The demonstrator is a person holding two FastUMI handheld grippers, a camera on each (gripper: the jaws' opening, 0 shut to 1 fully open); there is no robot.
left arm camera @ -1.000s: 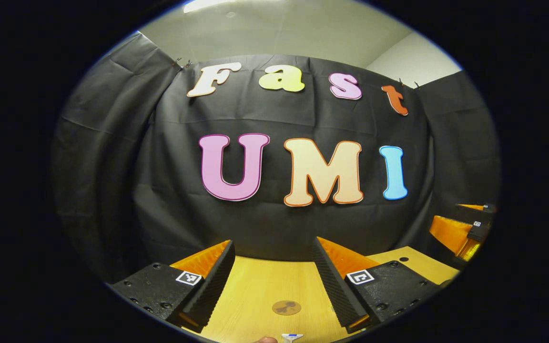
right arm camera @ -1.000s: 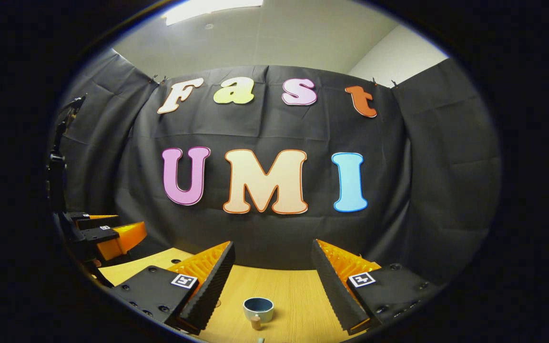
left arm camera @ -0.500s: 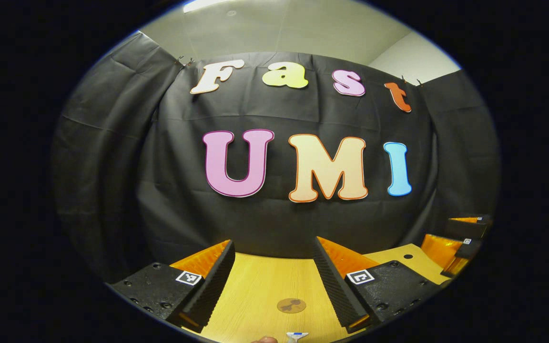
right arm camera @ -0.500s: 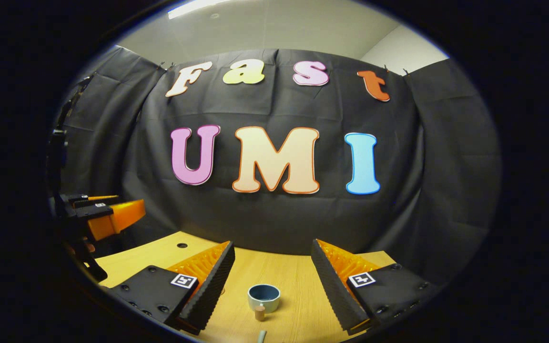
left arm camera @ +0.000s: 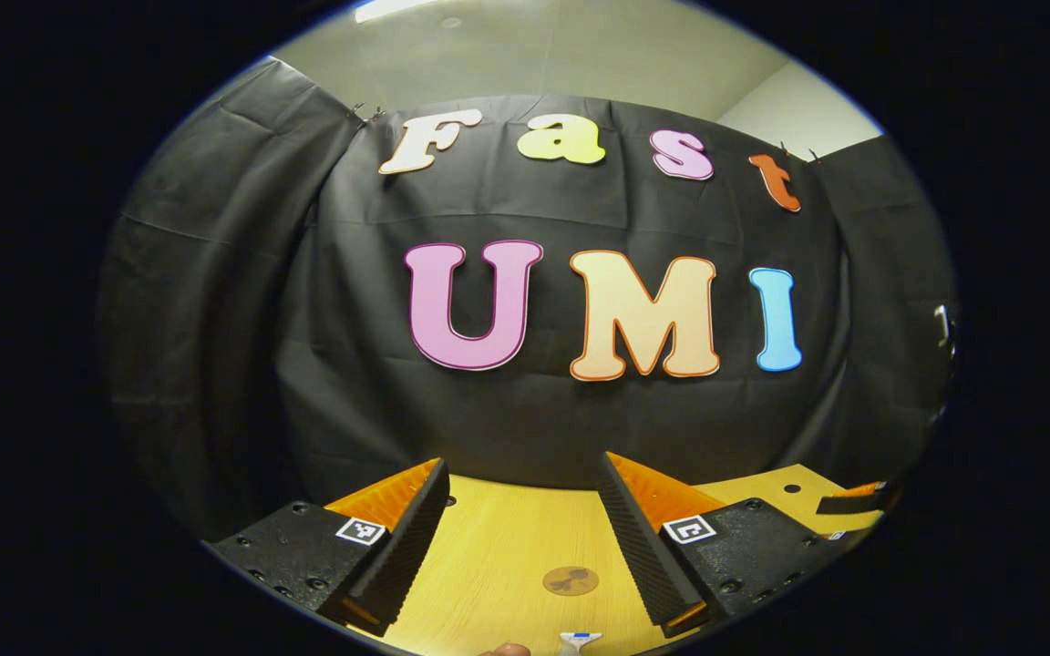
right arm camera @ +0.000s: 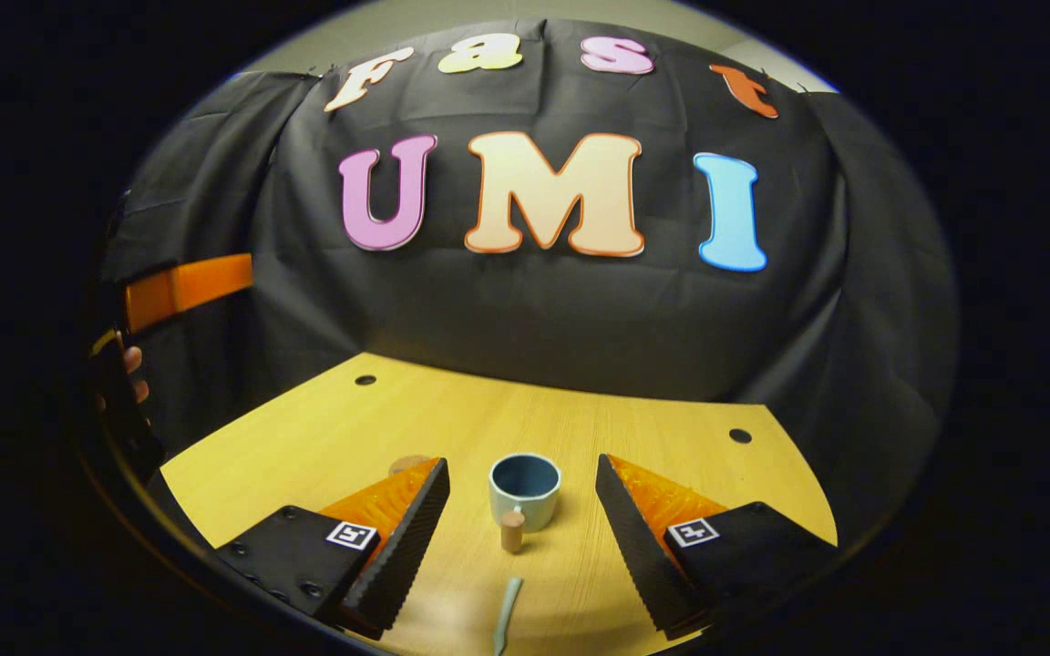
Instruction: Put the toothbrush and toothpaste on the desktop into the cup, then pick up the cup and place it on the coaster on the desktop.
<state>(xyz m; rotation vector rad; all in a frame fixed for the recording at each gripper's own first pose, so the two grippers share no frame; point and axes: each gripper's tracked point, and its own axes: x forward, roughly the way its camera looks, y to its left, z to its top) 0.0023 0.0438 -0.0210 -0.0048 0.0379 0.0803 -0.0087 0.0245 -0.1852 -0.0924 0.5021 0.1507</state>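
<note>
Half of toothbrush (right arm camera: 506, 616) cut off; coaster (right arm camera: 408, 463) partly hidden behind fingers (right arm camera: 402, 538).

Both views are dim around the dark cloth wall (left arm camera: 215, 319), with light falling from a ceiling fixture (left arm camera: 402, 9) at the top of the left gripper view, and the wooden desk (right arm camera: 452, 410) glows a warm, evenly lit yellow. The fisheye bends straight lines hard toward the rim. The cup (right arm camera: 525, 490) casts a faint, soft shadow, and focus stays fairly sharp, without strong glare.
</note>
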